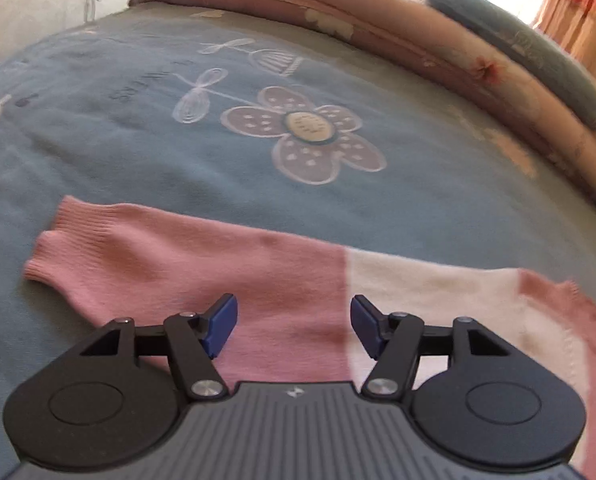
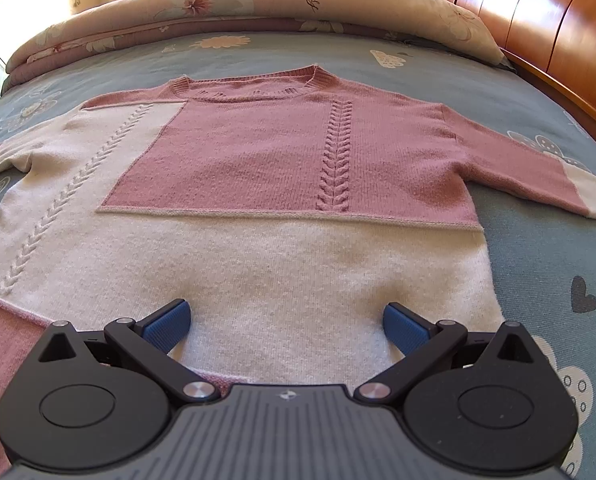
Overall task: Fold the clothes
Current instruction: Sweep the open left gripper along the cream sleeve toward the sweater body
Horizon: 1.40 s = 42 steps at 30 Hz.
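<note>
A pink and cream sweater (image 2: 258, 168) is being displayed flat on the blue floral bedspread (image 1: 138, 140), neckline far. Its left sleeve (image 1: 170, 256) is being overhung by the released left gripper (image 1: 294, 326). The right gripper (image 2: 286, 326) is being held spread over the near hem, grasping nothing.

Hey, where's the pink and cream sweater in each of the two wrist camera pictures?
Left wrist: only a sleeve of the sweater shows, across the lower middle, ribbed cuff at the left, under the open left gripper.
Right wrist: the whole sweater lies flat, centre frame, neckline far, hem by the open right gripper.
Shared landmark: the blue flowered bedspread.
</note>
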Tool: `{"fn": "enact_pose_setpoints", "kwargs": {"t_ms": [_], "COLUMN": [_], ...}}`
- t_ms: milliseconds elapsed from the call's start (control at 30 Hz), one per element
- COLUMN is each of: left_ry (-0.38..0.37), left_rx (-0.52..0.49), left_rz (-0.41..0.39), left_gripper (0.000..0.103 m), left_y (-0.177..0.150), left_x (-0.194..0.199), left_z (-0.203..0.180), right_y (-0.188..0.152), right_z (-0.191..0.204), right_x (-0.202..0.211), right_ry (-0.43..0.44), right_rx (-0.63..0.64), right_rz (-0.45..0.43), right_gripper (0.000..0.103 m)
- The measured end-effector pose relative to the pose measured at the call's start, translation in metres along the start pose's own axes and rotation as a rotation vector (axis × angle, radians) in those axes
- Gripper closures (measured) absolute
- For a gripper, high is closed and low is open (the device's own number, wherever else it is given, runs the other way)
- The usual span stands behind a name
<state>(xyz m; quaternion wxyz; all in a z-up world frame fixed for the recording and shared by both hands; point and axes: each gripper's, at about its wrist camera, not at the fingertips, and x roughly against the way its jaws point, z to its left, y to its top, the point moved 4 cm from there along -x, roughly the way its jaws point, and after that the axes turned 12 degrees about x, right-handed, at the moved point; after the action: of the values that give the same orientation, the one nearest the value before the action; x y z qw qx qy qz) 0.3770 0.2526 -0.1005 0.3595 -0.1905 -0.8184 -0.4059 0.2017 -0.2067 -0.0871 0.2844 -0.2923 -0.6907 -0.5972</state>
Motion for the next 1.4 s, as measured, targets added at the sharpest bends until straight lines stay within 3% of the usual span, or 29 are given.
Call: {"fn": "enact_pose_setpoints", "kwargs": {"t_ms": [67, 133, 233, 300, 333, 433, 500, 600, 667, 733, 800, 933, 1000, 1167, 1233, 1300, 1400], "left_ry": [-0.094, -0.111, -0.041, 0.112, 0.125, 0.043, -0.044, -0.106, -0.1, -0.046, -0.004, 0.035, 0.027, -0.187, -0.183, -0.144, -0.152], "left_rx": [-0.01, -0.019, -0.053, -0.086, -0.075, -0.043, -0.097, -0.214, -0.285, -0.344, -0.378, -0.318, -0.275, -0.266, -0.272, -0.262, -0.184], "left_rz": [0.022, 0.045, -0.004, -0.085, -0.091, -0.071, -0.056, -0.034, -0.016, -0.025, -0.096, -0.1, -0.081, 0.015, 0.059, 0.05, 0.077], "left_gripper": [0.034, 0.034, 0.034, 0.038, 0.038, 0.036, 0.035, 0.035, 0.034, 0.034, 0.027, 0.024, 0.03, 0.028, 0.027, 0.025, 0.025], "left_y": [-0.008, -0.015, -0.013, -0.004, -0.002, -0.004, -0.016, -0.04, -0.057, -0.069, -0.074, -0.057, -0.052, -0.073, -0.081, -0.079, -0.067], "left_x": [-0.007, -0.019, -0.032, -0.035, -0.032, -0.022, -0.015, -0.018, -0.032, -0.051, -0.065, -0.078, -0.074, -0.062, -0.075, -0.087, -0.087], "left_z": [-0.021, -0.031, -0.031, -0.025, -0.025, -0.036, -0.06, -0.103, -0.126, -0.137, -0.138, -0.145, -0.152, -0.177, -0.182, -0.183, -0.18], "right_y": [0.0, 0.0, 0.0, 0.0, 0.0, 0.0, 0.0, 0.0, 0.0, 0.0, -0.001, -0.001, -0.001, -0.002, -0.002, -0.002, -0.002], "right_z": [0.0, 0.0, 0.0, -0.001, -0.001, -0.001, 0.0, 0.0, 0.0, 0.0, 0.0, 0.001, 0.001, 0.001, 0.001, 0.001, 0.001], "right_x": [-0.001, -0.001, -0.001, 0.0, 0.0, 0.0, 0.0, 0.0, -0.001, 0.0, 0.0, 0.002, 0.003, 0.005, 0.005, 0.005, 0.006], "right_ry": [-0.001, 0.0, 0.002, 0.003, 0.004, 0.003, 0.002, 0.002, 0.002, 0.003, 0.001, 0.001, 0.005, 0.009, 0.012, 0.014, 0.017], "right_rx": [0.002, 0.002, 0.003, 0.003, 0.002, 0.002, 0.002, 0.002, 0.002, 0.003, 0.001, 0.005, 0.005, 0.009, 0.009, 0.009, 0.011], "right_rz": [-0.002, -0.002, -0.001, 0.001, 0.002, 0.004, 0.002, 0.0, 0.0, 0.002, 0.004, 0.014, 0.024, 0.037, 0.042, 0.046, 0.053], "right_gripper": [0.0, 0.0, 0.0, 0.0, 0.0, 0.0, 0.0, 0.0, 0.0, 0.0, 0.0, 0.0, 0.0, 0.0, 0.0, 0.0, 0.0]}}
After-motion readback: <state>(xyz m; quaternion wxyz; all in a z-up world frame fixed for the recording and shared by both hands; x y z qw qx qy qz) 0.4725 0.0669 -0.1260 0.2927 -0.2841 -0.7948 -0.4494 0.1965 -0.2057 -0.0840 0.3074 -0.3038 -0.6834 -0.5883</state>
